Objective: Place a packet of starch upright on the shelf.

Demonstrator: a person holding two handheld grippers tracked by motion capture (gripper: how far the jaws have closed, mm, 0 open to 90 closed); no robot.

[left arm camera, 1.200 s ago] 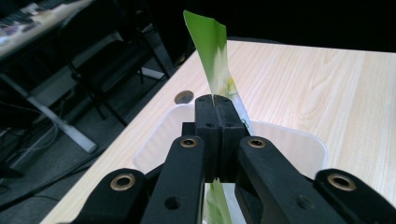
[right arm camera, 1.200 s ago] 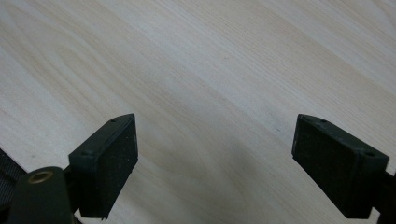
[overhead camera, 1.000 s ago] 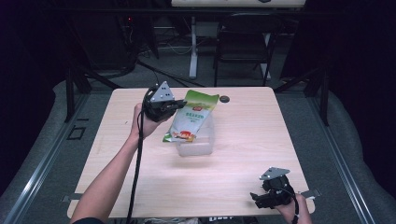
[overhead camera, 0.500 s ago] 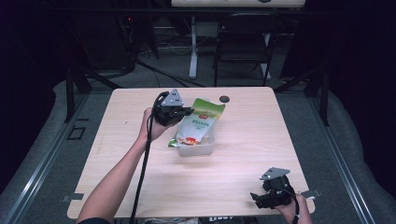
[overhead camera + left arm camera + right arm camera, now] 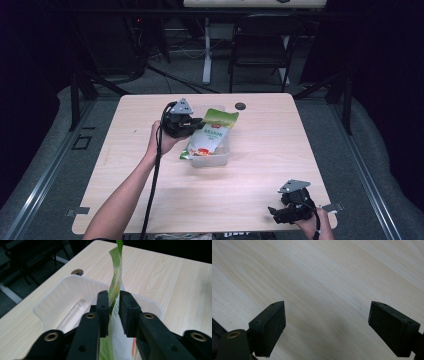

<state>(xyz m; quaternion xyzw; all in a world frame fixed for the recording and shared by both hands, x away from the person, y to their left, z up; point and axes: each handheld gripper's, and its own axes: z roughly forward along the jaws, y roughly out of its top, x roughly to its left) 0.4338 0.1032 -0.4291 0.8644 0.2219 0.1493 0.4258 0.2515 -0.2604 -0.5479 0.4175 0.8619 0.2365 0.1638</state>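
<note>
Two jaws of left gripper [image 5: 114, 312] pinch green bag [image 5: 116, 277] edge, mid frame, so it drops into white tub [image 5: 62, 302]. Right gripper [image 5: 327, 325] jaws spread, idle over bare surface [image 5: 324, 277].

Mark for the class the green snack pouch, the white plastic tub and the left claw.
green snack pouch [image 5: 212, 134], high view, on its printed front.
white plastic tub [image 5: 53, 308], left gripper view, on its inner wall.
left claw [image 5: 113, 312], left gripper view, midway between its fingertips, shut on the pouch.

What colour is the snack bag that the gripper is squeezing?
Mostly green, with white and some red, on the flat plastic snack bag; the high view shows it best.
</note>
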